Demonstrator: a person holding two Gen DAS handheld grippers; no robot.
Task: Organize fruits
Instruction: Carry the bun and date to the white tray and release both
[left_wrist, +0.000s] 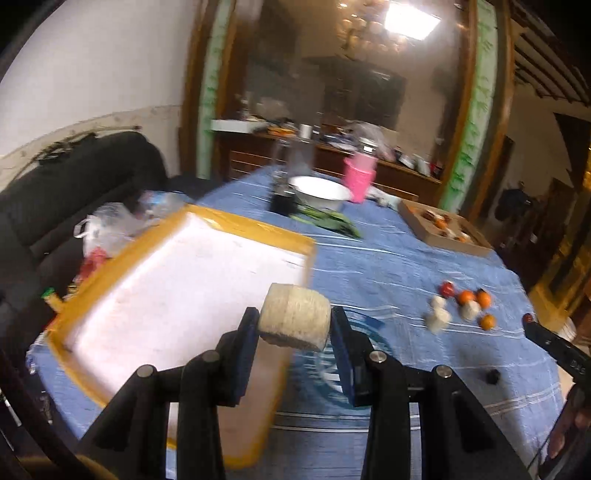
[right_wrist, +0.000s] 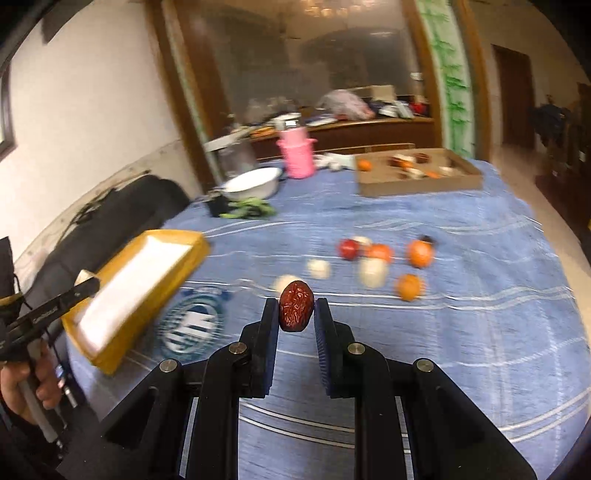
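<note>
1. My left gripper: jaws partly apart, clamped on a pale, rough cylindrical chunk, pads against both its sides. It is carried in the air over the near corner of the foam tray.

2. My right gripper: jaws drawn close, pinching a wrinkled red date upright between the pads, clear of the table.

3. Foam tray: white, taped yellow round the rim, lying at the left of the table and overhanging its near edge. I see nothing in it.

4. Tablecloth: blue with white stripes and a round printed emblem.

5. Loose fruit cluster: mid-table, ahead of the right gripper. A red one, several orange ones and pale chunks, some touching; blur keeps me from counting them surely.

6. Cardboard box: far right of the table, shallow, holding assorted small pieces.

7. White bowl: far left, green vegetables just in front of it.

8. Pink container: upright, between bowl and box.
</note>
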